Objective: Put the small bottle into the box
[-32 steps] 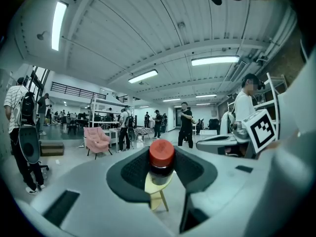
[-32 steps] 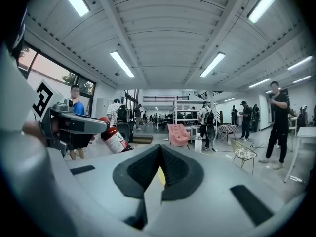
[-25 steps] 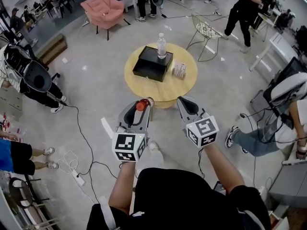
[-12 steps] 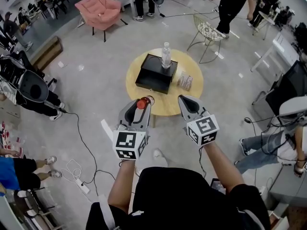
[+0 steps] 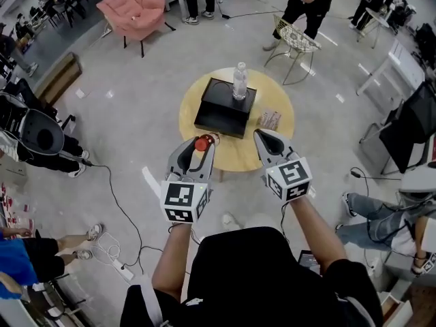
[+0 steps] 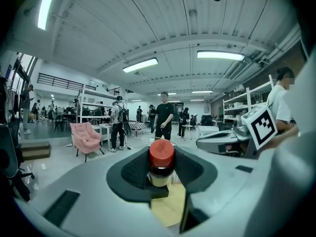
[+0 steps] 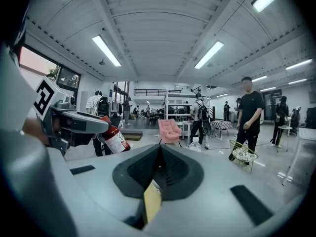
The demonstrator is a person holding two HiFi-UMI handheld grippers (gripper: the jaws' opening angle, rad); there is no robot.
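Note:
A small bottle [image 5: 203,142] with a red cap stands between the pads of my left gripper [image 5: 202,146], which is shut on it just below the cap. In the left gripper view the small bottle [image 6: 161,162] sits upright at the middle of the jaws. My right gripper [image 5: 262,136] hovers beside it, shut and empty, with its pads meeting [image 7: 159,169]. Both hover at the near edge of a round yellow table [image 5: 187,125]. A closed black box [image 5: 225,106] lies on the table, beyond both grippers.
A clear water bottle [image 5: 240,80] stands at the box's far corner and a small packet [image 5: 269,119] lies to the box's right. Past the table are a wire chair [image 5: 294,39], a pink armchair [image 5: 133,10] and people. Cables [image 5: 119,206] trail on the floor at left.
The table and box have shifted slightly right and down in the head view. A person in black has walked left behind the wire chair. Both grippers keep their pose and the bottle stays held.

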